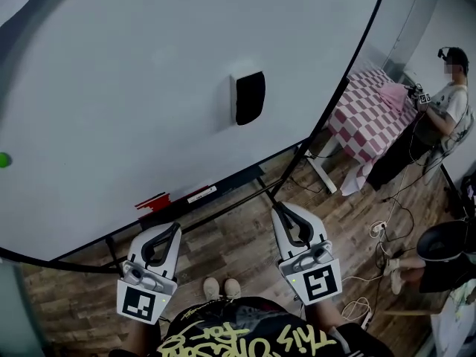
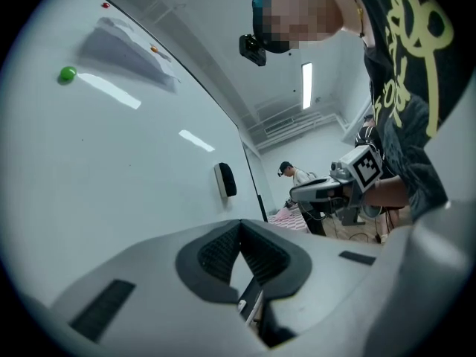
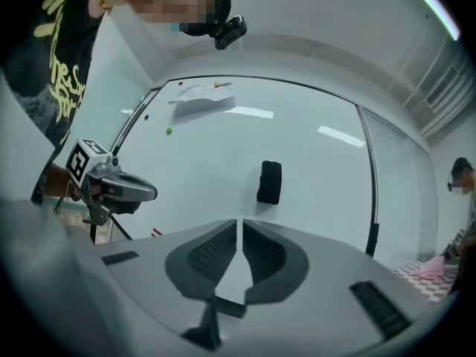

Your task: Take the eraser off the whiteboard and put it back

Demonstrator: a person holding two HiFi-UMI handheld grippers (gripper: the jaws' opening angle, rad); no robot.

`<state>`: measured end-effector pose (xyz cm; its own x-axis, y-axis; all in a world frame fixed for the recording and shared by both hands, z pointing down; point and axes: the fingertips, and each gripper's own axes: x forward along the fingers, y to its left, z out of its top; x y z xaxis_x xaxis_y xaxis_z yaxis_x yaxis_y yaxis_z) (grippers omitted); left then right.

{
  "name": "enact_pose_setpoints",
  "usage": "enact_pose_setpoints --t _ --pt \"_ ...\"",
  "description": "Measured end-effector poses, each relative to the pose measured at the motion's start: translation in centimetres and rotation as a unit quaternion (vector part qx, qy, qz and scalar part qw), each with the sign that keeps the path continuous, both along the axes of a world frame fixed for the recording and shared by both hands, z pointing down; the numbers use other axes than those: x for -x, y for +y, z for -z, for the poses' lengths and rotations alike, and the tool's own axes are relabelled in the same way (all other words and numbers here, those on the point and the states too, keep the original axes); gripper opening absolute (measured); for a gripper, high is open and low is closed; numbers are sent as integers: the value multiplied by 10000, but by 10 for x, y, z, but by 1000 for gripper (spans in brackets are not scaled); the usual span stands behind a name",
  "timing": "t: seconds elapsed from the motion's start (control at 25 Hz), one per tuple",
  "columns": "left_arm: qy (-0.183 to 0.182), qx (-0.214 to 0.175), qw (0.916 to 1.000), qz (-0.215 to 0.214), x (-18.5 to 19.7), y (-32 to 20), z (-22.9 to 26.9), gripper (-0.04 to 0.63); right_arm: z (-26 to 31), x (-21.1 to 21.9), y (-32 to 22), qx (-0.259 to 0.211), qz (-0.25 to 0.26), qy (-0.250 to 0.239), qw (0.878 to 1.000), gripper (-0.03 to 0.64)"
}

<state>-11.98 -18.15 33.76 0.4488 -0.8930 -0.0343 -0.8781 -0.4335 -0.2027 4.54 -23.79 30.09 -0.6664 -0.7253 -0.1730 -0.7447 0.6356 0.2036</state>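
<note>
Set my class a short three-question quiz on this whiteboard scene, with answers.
1. True or false: the eraser sits on the whiteboard.
2. The right gripper is: A) shut on the eraser, B) shut and empty, C) wide open.
3. What colour is the small dot at the whiteboard's left edge in the head view?
Key: 1 true; 2 B; 3 green.

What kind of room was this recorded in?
Likely a lab or office workroom: a large whiteboard with an eraser on it, a checkered-cloth table, and another person beside it.
</note>
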Motion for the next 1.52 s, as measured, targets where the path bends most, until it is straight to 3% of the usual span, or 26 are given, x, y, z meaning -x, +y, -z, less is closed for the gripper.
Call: enact_pose_setpoints --t 0.2,0.28,0.48,0.68,1.0,1.52 --pt "52 24 9998 178 4 10 0 6 18 4 -10 -141 92 -16 9999 21" --pt "24 46 9996 286 8 13 -1 6 25 7 -17 -218 154 22 9996 67" --pt "-50 41 9982 594 21 24 -1 6 37 14 -32 -344 262 62 9990 110" --pt "-99 48 9963 852 34 31 0 6 36 20 -52 -431 319 411 9977 159" --pt "-141 -16 9922 1237 51 48 2 6 48 30 -85 -357 257 220 9988 227" --pt "-151 11 9827 1847 78 73 -1 6 60 50 -134 -410 109 16 9991 261"
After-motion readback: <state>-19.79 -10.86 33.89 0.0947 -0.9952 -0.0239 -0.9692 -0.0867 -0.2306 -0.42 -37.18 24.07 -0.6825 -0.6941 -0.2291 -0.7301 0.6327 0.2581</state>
